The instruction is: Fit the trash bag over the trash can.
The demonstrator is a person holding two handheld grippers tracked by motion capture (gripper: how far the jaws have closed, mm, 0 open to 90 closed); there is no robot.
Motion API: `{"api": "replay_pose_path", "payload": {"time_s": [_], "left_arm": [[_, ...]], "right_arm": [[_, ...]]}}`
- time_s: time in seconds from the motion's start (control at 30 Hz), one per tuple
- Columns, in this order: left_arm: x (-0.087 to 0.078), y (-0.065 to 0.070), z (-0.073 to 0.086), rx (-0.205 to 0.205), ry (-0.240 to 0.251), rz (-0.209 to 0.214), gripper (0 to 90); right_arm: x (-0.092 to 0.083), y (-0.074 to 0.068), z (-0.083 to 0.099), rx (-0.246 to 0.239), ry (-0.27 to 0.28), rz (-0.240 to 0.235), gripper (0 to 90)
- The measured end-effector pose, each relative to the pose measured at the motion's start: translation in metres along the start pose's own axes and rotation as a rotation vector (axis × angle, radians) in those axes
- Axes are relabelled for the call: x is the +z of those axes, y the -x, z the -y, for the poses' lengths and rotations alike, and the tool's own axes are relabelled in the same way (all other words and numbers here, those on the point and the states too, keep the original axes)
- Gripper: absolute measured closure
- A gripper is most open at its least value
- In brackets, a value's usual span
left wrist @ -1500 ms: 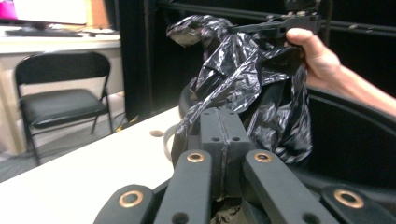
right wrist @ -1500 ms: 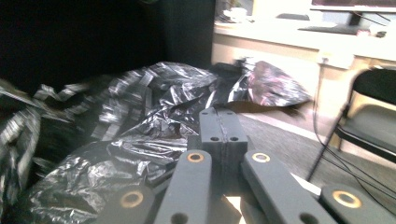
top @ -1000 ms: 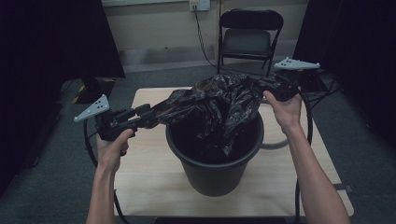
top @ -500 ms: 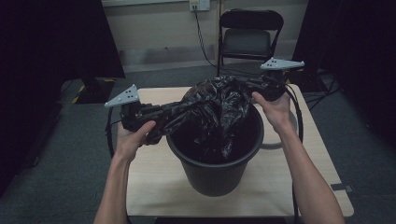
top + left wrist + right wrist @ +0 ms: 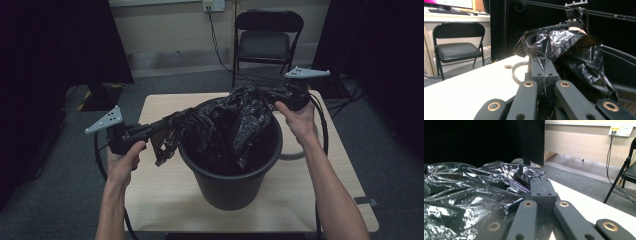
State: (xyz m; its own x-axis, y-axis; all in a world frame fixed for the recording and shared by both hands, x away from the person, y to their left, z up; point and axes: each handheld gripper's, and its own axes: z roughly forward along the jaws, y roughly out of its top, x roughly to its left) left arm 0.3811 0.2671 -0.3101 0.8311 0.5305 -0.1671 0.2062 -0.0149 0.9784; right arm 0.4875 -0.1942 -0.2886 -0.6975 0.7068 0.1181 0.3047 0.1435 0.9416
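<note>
Off the table's (image 5: 150,185) left edge, the left gripper (image 5: 150,131) is clamped on the black bag's (image 5: 220,125) stretched left edge. The bag drapes over the black bucket (image 5: 230,185) mid-table. Near the table's back right corner, the right gripper (image 5: 272,96) pinches the bag's opposite edge.

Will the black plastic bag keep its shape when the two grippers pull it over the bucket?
Probably not: the crinkled black plastic bag sags into the black round bucket, so it looks floppy and light. Its glossy film may slip.

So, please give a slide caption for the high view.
Both claws, left and right, stretch a black bin bag over a black bucket.
</note>
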Motion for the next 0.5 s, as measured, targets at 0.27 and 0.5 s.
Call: {"api": "replay_pose_path", "payload": {"time_s": [0.27,0.5], "left_arm": [[0.004,0.013,-0.017,0.032,0.051,0.045,89.8],[0.018,0.024,-0.038,0.041,0.104,0.068,89.3]], "right_arm": [[0.002,-0.008,-0.012,-0.026,-0.009,0.045,56.7],[-0.012,-0.030,-0.035,-0.083,0.019,0.025,45.3]]}}
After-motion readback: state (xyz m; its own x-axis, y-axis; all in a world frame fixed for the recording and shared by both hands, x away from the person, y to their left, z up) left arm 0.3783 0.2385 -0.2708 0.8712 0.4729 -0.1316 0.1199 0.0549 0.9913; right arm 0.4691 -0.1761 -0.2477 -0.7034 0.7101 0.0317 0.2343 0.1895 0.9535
